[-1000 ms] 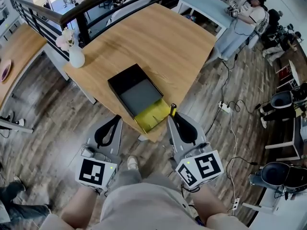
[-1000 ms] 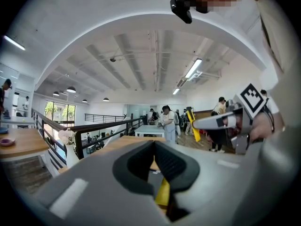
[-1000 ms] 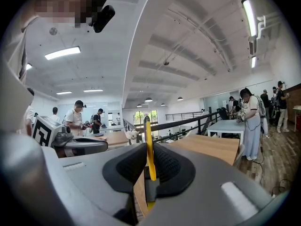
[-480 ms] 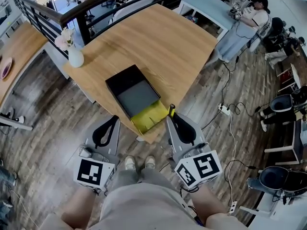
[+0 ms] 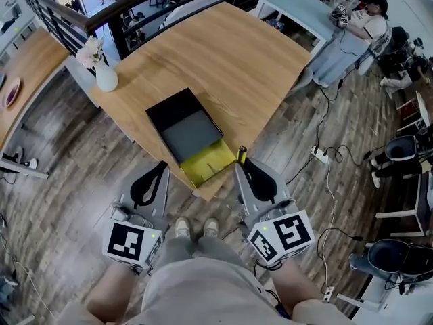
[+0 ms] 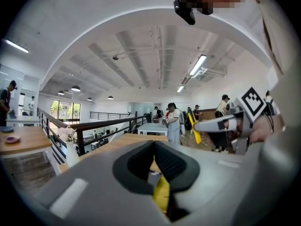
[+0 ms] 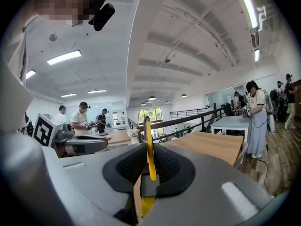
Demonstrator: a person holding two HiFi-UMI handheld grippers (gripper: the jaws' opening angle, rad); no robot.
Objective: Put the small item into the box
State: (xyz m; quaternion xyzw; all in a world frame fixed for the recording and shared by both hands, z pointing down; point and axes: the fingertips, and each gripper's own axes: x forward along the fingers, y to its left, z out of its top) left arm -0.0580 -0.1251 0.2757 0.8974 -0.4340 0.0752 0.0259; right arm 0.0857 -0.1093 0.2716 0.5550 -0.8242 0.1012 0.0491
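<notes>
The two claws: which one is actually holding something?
The right claw: a thin yellow item is pinched between its jaws, sticking out past the tips. The left claw is shut on nothing.

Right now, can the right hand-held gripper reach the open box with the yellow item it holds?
Probably yes: the right hand-held gripper, shut on the yellow item, sits beside the open box, nothing between them.

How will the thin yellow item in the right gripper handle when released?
Probably stiff: the yellow item stands straight above the right gripper without drooping. Likely light, being so thin. Its top sticks out, so bumps might pivot it.
</notes>
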